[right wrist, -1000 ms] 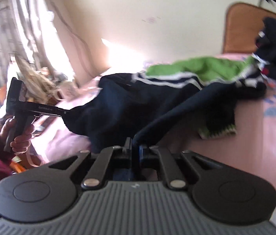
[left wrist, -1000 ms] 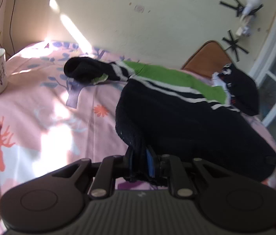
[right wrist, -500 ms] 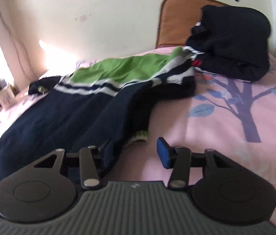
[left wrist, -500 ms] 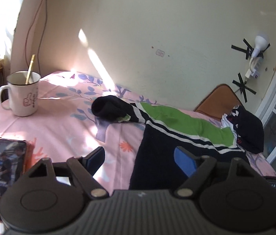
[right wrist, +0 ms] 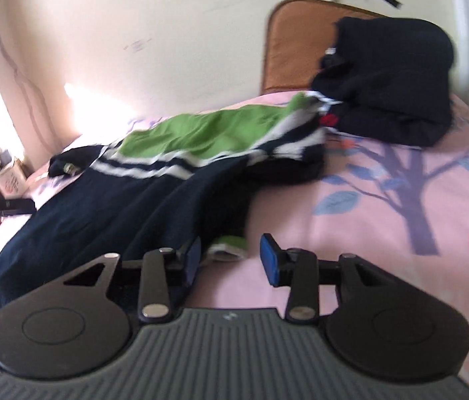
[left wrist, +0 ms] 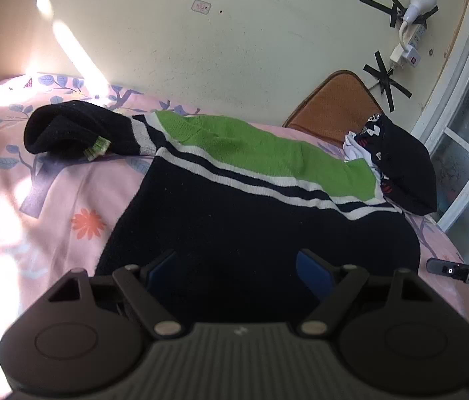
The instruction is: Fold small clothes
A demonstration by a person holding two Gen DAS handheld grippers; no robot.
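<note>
Left wrist: left gripper (left wrist: pixel 236 271) wide, nothing held, over the sweater (left wrist: pixel 234 220) lying flat on the bedsheet (left wrist: pixel 51 206) — sleeves not yet folded in. No containers in view.

Right wrist: right gripper (right wrist: pixel 229 256) part open, jaws just closing, empty — cuff (right wrist: pixel 226 245) between them. Dark pile (right wrist: pixel 391 80) beyond looks done.

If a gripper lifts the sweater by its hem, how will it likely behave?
The sweater is knit and lies draped flat on the bed, so it would probably sag and hang limp. Its sleeve is bunched up and would likely trail behind. The knit looks thick, so probably not slippery.
</note>
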